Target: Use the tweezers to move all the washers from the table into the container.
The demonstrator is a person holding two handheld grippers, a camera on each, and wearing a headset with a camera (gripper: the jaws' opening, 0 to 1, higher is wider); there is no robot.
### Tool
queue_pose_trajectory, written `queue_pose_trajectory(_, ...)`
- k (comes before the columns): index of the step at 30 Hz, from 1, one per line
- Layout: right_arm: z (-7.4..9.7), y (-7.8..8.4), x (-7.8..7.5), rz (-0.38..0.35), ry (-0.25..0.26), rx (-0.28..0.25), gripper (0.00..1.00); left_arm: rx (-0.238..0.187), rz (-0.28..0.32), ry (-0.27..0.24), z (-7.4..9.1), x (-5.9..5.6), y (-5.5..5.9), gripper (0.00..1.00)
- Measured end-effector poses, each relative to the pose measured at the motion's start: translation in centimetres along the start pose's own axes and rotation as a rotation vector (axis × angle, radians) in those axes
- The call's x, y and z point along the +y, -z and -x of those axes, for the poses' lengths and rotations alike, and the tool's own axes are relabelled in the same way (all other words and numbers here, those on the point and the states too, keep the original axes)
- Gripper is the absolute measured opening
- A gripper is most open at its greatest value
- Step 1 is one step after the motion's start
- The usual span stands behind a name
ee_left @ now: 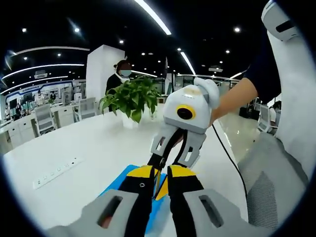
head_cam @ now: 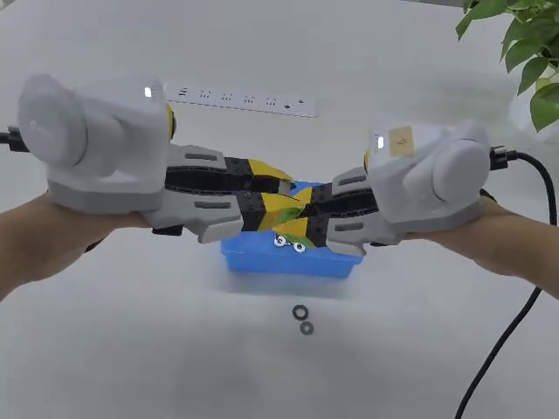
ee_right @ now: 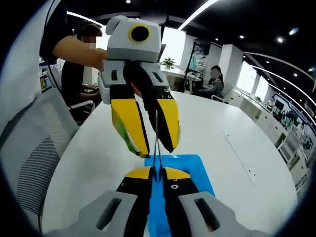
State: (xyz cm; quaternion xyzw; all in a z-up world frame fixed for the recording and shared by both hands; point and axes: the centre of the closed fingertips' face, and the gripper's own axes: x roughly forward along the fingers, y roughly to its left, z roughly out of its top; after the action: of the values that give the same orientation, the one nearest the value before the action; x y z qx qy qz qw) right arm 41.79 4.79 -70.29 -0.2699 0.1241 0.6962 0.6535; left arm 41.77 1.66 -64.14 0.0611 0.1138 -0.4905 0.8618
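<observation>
Over the blue container (head_cam: 262,258) my two grippers meet tip to tip. My right gripper (head_cam: 297,215) (ee_right: 157,173) is shut on the thin metal tweezers (ee_right: 157,143), which point straight ahead. The tweezers run between the yellow jaws of my left gripper (head_cam: 294,195) (ee_right: 154,148) (ee_left: 160,171), which stand a little apart on either side of them. Two washers (head_cam: 289,244) lie inside the container, just under the jaws. Two more washers (head_cam: 303,319) lie touching on the white table in front of the container.
A white power strip (head_cam: 240,98) lies at the back of the table. A potted plant (head_cam: 524,52) stands at the far right. The right gripper's black cable (head_cam: 507,340) trails across the table at the right. People sit in the background.
</observation>
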Motion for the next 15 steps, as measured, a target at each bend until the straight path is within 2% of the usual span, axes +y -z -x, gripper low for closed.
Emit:
queue_pose_trajectory(3,0.05,-0.08,0.15,-0.005,-0.006,-0.003,0.09,-0.010,-0.021,-0.003,0.04,0.02,-0.33,0.09)
queue_pose_trajectory(4,0.08,-0.09,0.16,0.000,-0.006,-0.002,0.09,-0.005,-0.027,0.024,0.04,-0.46,-0.29,0.09)
queue_pose_trajectory(5,0.07,-0.05,0.23,0.003,-0.009,0.002,0.09,-0.001,-0.050,0.008,0.06,-0.24,-0.29,0.08)
queue_pose_trajectory(9,-0.01,0.03,0.31,0.015,-0.004,0.011,0.10,0.006,-0.077,-0.017,0.19,0.31,-0.26,0.05)
queue_pose_trajectory(12,0.06,-0.29,0.11,0.011,0.005,0.003,0.11,0.000,-0.118,-0.023,0.22,0.15,-0.60,0.05)
queue_pose_trajectory(15,0.12,-0.47,-0.13,0.019,0.018,0.006,0.11,0.000,-0.131,-0.024,0.22,0.25,-0.74,0.05)
